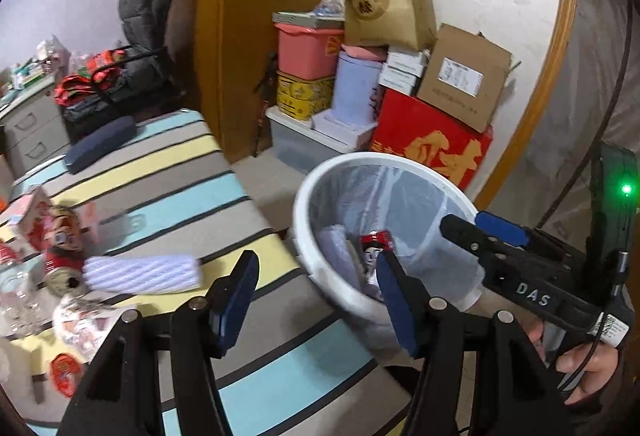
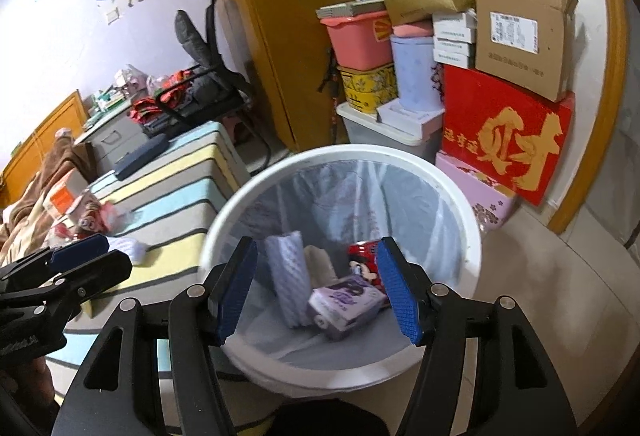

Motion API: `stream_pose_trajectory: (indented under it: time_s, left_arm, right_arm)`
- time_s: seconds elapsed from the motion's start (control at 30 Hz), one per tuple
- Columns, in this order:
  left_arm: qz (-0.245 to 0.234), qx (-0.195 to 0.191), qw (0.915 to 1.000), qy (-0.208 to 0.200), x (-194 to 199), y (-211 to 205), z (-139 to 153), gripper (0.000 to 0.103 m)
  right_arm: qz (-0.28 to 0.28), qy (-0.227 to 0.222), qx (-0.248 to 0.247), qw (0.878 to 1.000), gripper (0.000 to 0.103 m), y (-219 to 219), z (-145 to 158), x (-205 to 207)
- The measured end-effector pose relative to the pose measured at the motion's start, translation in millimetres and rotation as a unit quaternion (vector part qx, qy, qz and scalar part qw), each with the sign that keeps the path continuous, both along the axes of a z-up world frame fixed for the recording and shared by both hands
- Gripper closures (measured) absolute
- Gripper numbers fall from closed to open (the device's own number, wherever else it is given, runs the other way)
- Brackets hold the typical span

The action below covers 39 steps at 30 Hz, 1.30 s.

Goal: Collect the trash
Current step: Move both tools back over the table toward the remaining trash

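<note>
Both grippers gape with nothing between the pads: right gripper (image 2: 316, 292) over the white bin (image 2: 224, 224), where a purple carton (image 2: 346, 302) and red can (image 2: 360, 252) lie; left gripper (image 1: 316, 300) over the striped bed (image 1: 168, 195), near a white roll (image 1: 142, 274), possibly paper.

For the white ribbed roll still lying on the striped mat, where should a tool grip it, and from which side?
Grip the white ribbed roll around its middle, coming down from above with the fingers straddling its short width. It lies flat on the striped mat, long axis left-right in the left wrist view. The red can touches its left end, so a mid-length grip probably avoids that. The left tool is open, empty and nearest.
</note>
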<state>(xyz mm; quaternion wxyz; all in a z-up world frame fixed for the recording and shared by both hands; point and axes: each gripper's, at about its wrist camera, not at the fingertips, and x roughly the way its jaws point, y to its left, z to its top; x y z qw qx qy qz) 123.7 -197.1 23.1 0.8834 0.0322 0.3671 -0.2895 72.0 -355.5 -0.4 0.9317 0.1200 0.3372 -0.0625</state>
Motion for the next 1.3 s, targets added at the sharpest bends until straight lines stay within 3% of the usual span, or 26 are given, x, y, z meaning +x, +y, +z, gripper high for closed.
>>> stream_pose_trajectory:
  time_s: [0.6, 1.07, 1.3]
  left_arm:
    - [0.098, -0.011, 0.9947, -0.028, -17.3, 112.8, 7.5, 0.037]
    - [0.219, -0.003, 0.9755, -0.020, -14.8, 222.8, -7.0, 0.032]
    - [0.253, 0.007, 0.9674, -0.001, -11.3, 263.1, -21.2, 0.028]
  right_arm:
    - [0.092, -0.039, 0.004, 0.995, 0.039, 77.2, 14.4, 0.2]
    - [0.177, -0.022, 0.007, 0.984, 0.039, 144.9, 5.6, 19.2]
    - [0.226, 0.000, 0.000, 0.974, 0.039, 177.4, -2.6, 33.4]
